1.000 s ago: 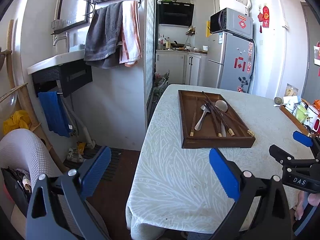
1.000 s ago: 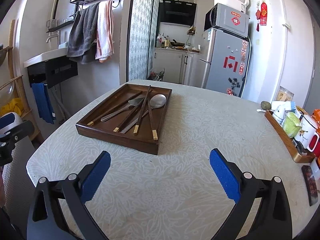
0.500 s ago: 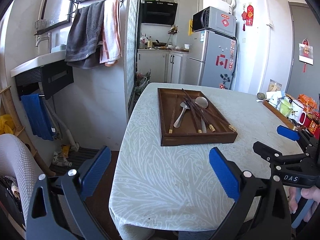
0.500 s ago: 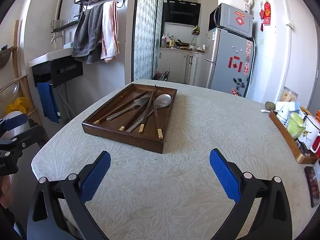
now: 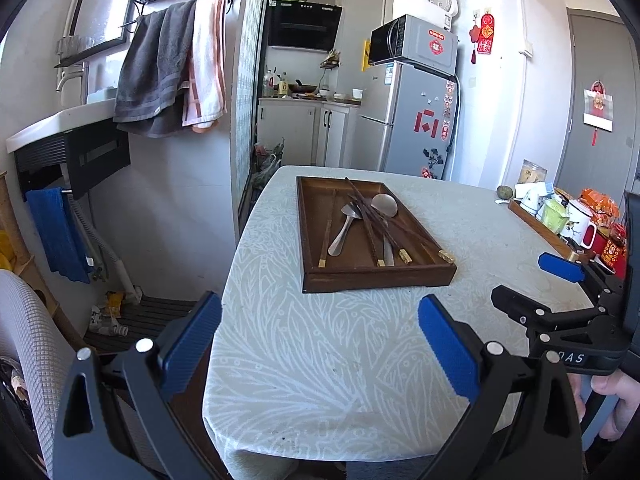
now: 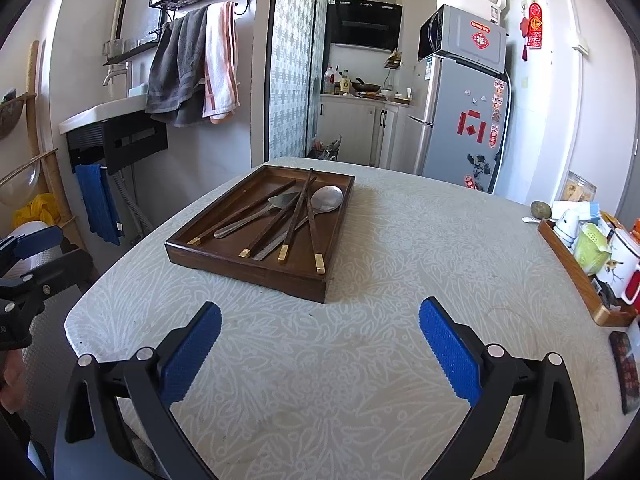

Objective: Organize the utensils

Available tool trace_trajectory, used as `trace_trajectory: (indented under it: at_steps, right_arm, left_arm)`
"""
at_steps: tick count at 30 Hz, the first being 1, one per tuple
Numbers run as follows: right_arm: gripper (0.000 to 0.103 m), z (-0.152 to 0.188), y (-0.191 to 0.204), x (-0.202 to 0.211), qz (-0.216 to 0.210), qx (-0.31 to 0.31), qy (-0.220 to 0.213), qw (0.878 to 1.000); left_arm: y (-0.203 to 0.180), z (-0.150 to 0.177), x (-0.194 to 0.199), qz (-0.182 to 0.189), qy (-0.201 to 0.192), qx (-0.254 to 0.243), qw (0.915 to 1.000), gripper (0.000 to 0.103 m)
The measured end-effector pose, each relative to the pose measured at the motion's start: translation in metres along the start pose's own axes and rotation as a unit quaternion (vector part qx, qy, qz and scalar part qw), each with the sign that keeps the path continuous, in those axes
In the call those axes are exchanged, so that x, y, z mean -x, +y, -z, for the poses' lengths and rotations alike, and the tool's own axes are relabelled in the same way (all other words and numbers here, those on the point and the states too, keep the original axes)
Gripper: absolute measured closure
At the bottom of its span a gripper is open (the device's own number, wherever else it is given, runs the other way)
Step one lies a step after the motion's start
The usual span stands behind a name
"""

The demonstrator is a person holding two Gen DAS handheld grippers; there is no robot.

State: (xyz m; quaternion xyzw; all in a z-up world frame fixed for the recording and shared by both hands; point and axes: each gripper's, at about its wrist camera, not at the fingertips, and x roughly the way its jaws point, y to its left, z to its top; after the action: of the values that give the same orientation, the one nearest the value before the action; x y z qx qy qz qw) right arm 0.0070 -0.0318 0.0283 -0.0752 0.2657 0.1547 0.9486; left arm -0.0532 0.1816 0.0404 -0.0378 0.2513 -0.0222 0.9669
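Observation:
A dark wooden tray [image 5: 372,278] [image 6: 248,266] rests on the table and holds dark chopsticks [image 6: 294,214] with gold tips, two metal spoons [image 5: 342,230] [image 6: 326,199] and what looks like a knife, all crossed in a loose pile. My left gripper [image 5: 320,338] hangs open at the table's near left corner, well short of the tray. My right gripper [image 6: 320,342] is open above the tablecloth, in front of the tray. Each gripper shows at the edge of the other's view. Neither holds anything.
The round table [image 6: 380,360] has a pale leaf-patterned cloth. A second wooden tray [image 6: 576,276] with mugs and packets sits at the right edge. A dark phone-like slab [image 6: 624,372] lies near it. A grey chair back [image 5: 28,340] stands left of the table.
Both grippers have drifted a little: the left view has swung to the right, bringing the tray nearer centre. The right has risen and eased back slightly. Both stay open.

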Motion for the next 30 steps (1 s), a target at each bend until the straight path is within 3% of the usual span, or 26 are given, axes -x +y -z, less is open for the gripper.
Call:
trace_trajectory:
  at_steps: [30]
  right_arm:
    - [0.003, 0.0003, -0.0014, 0.0029, 0.0, -0.002, -0.001, 1.0]
  left_arm:
    - [-0.0004, -0.0018, 0.0016, 0.003, 0.0, -0.002, 1.0, 0.003]
